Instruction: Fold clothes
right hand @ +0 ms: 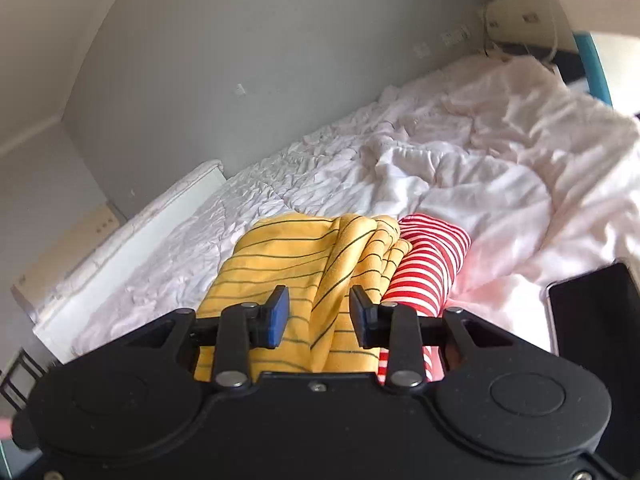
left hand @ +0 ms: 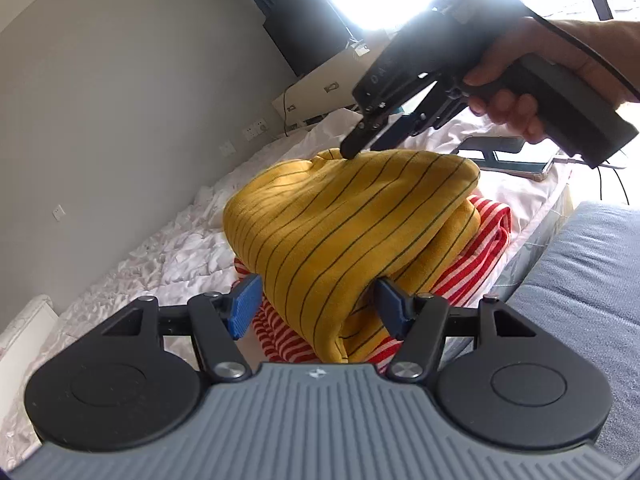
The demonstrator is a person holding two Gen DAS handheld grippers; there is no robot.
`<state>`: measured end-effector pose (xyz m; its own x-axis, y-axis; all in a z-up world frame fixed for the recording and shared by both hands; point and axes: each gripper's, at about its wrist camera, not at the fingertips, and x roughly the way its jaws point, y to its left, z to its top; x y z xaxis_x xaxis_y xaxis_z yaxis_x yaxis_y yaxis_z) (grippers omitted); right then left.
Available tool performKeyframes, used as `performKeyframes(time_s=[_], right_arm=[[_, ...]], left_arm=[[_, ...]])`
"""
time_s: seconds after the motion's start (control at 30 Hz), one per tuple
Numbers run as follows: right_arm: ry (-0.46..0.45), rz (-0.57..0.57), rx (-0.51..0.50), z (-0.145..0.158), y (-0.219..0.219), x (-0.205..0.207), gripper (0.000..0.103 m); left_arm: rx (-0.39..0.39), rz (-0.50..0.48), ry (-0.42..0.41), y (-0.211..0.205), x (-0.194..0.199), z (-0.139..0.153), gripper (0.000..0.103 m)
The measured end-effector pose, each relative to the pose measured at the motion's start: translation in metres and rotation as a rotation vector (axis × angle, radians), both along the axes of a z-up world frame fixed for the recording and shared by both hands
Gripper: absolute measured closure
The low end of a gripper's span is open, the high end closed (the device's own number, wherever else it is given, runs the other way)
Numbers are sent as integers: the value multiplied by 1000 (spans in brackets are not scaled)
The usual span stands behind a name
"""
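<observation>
Left hand-held gripper (left hand: 316,304) is spread w/ yellow striped shirt (left hand: 344,224) between; right hand-held gripper (right hand: 318,316) also apart, shirt atop red-striped top (right hand: 424,264) near bed (right hand: 460,184) edge.

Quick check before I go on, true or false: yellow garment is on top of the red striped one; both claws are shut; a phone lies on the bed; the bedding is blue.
1. The yellow striped garment lies on the red-and-white striped garment. True.
2. Both claws are shut. False: the left claw and the right claw are open, with yellow cloth between the fingers.
3. A phone lies on the bed. True.
4. The bedding is blue. False: it is white.
</observation>
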<state>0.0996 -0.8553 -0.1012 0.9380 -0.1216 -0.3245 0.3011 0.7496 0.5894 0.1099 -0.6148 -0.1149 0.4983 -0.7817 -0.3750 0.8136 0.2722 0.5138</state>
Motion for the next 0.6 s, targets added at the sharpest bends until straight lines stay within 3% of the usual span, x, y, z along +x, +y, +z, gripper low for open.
performKeyframes(time_s=[0.07, 0.13, 0.2, 0.37, 0.47, 0.53, 0.6], right_arm=[[8, -4, 24, -7, -4, 2, 71], [-8, -32, 16, -7, -2, -4, 91], [-44, -58, 21, -15, -5, -4, 92], [46, -111, -65, -27, -12, 17, 91], [43, -101, -95, -28, -8, 19, 76], [19, -96, -122, -20, 3, 0, 57], [18, -106, -164, -17, 16, -22, 51]], left_arm=[[14, -1, 18, -1, 3, -3, 35], [26, 4, 48, -2, 8, -6, 35], [35, 17, 72, -2, 16, -11, 35], [4, 53, 179, 1, 39, -16, 34], [6, 52, 183, 7, 36, -14, 34], [-15, 52, 168, 11, 29, -12, 34], [-37, 43, 134, 14, 21, -10, 34]])
